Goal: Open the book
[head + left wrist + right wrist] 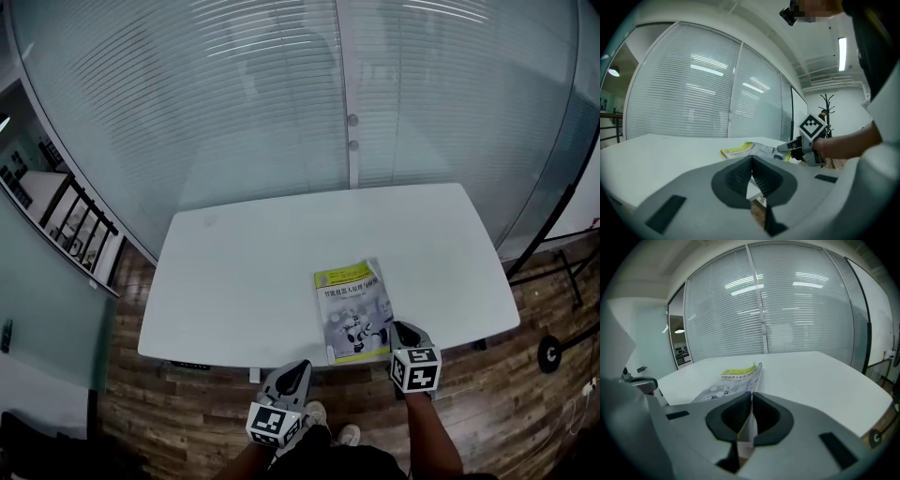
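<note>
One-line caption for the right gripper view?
Right hand-held gripper pinches the cover edge of the book lying on the white table.

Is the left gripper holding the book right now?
No, the fingers of the left gripper are shut on nothing; the book lies farther off on the table.

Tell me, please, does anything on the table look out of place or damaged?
Nothing is spilled or damaged. The book lies slightly askew near the front edge of the table. Its cover is raised at one edge only because the right claw is pinching it.
</note>
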